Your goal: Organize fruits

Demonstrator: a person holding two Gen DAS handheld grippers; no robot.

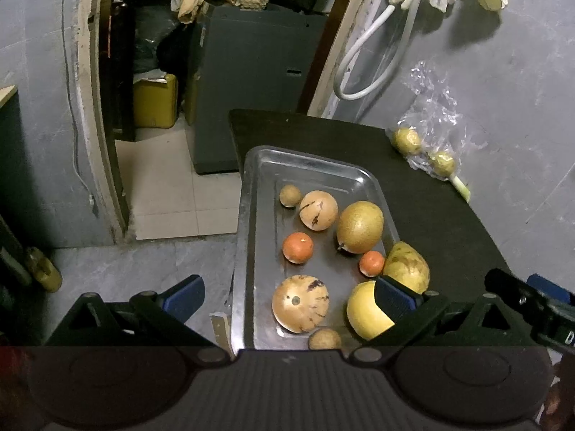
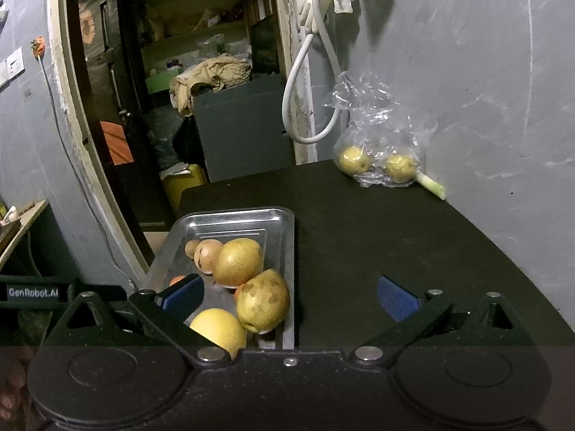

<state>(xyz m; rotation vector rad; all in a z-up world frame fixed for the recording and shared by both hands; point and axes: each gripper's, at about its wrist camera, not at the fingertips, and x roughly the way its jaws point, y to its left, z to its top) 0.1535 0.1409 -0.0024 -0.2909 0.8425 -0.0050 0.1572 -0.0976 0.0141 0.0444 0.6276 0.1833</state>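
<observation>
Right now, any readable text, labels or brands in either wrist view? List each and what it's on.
"GenRobot.AI": white print on the black body of the left tool, seen at the left edge of the right wrist view.
"D": a cut-off white letter on the right tool, at the edge of the left wrist view; the rest is out of frame.
Nothing else is readable.

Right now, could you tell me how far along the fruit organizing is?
Mostly done, it seems: nine fruits lie in the metal tray, including two oranges. Nothing is in hand; the left gripper and right gripper are both open. Two yellow fruits remain in the plastic bag on the table.
</observation>
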